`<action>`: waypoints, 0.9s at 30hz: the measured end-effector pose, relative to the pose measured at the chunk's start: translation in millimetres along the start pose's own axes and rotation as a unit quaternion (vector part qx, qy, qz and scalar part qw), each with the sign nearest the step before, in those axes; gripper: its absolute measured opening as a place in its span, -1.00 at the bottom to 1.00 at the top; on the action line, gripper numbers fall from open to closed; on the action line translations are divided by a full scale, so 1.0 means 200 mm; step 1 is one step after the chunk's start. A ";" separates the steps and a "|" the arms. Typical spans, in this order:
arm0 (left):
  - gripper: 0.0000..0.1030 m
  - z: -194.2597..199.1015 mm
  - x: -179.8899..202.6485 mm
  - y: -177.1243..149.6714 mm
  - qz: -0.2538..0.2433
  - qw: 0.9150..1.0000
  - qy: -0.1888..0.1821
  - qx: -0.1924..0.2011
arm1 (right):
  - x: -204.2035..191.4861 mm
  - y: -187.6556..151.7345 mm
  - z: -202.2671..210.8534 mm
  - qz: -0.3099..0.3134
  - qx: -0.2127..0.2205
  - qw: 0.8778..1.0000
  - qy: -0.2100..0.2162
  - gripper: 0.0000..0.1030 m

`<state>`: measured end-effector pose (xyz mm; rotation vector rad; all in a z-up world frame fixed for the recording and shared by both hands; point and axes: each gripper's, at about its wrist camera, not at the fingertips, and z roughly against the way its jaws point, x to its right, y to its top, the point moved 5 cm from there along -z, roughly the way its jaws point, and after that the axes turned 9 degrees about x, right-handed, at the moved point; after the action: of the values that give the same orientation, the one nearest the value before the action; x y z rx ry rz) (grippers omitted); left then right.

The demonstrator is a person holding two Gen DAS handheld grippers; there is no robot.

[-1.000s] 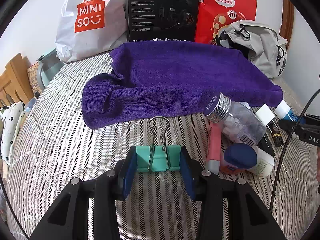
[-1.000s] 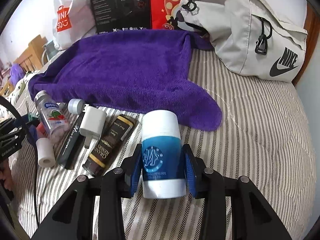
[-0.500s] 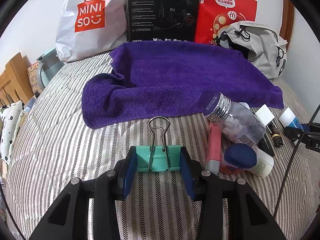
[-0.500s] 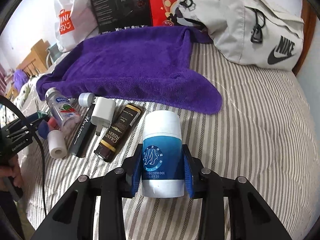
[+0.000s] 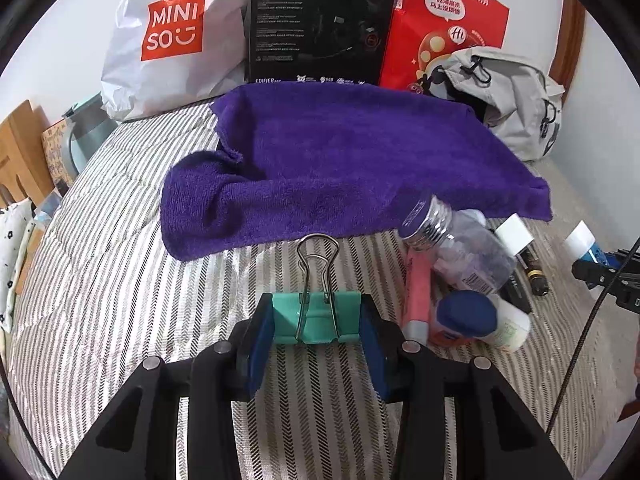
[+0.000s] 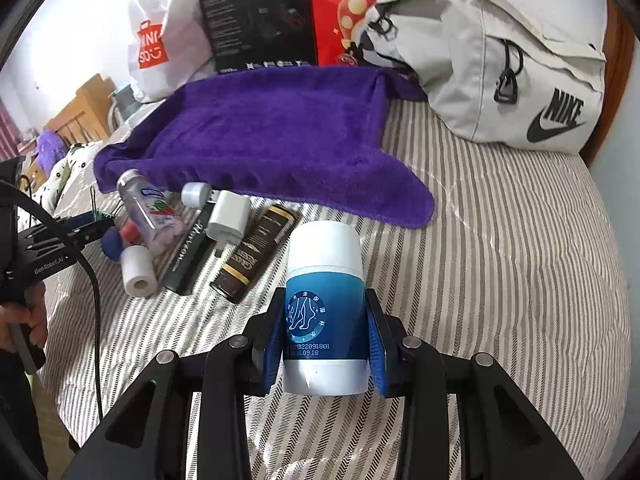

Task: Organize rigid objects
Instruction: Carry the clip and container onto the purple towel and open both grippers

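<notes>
Left gripper point(image 5: 317, 320): its blue pads are closed on the teal binder clip point(image 5: 317, 318), held above the striped bedcover point(image 5: 120, 300) with the wire handles pointing forward.
Right gripper point(image 6: 323, 336): its blue pads clamp the blue-and-white stick container point(image 6: 323, 312) by its blue lower half, white cap pointing away.
Loose pile: just beyond both grippers lie a blue-capped white bottle point(image 5: 480, 322), a pink tube point(image 5: 418, 288), a clear bottle with a silver cap point(image 5: 460, 248), a white charger plug point(image 6: 229, 216), a black tube point(image 6: 188, 256) and a dark brown tube point(image 6: 254, 256), clustered and partly touching.
Purple towel point(image 5: 352, 160): spread on the bedcover behind the pile, its near edge beside the clear bottle.
Far edge: a white MINISO bag point(image 5: 172, 36), a black box point(image 5: 320, 24), a red paper bag point(image 5: 444, 28) and a grey Nike bag point(image 6: 500, 64) stand behind the towel.
</notes>
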<state>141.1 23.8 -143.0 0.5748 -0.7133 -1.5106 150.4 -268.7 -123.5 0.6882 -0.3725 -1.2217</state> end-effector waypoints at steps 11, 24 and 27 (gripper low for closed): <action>-0.24 0.15 -0.01 0.21 -0.006 0.999 -0.016 0.030 | -0.01 0.15 -0.03 -0.001 0.017 0.999 0.032 -0.30; -0.24 -0.01 -0.02 0.44 -0.001 0.999 -0.029 0.032 | 0.02 0.42 -0.17 -0.004 0.029 0.999 0.045 -0.30; -0.24 -0.09 -0.01 0.51 -0.004 0.999 -0.031 0.031 | 0.02 0.50 -0.25 0.002 0.024 0.999 0.044 -0.30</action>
<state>224.0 24.4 -80.1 0.5806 -0.8092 -1.5235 254.5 -239.9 -96.2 0.7801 -0.3308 -1.1766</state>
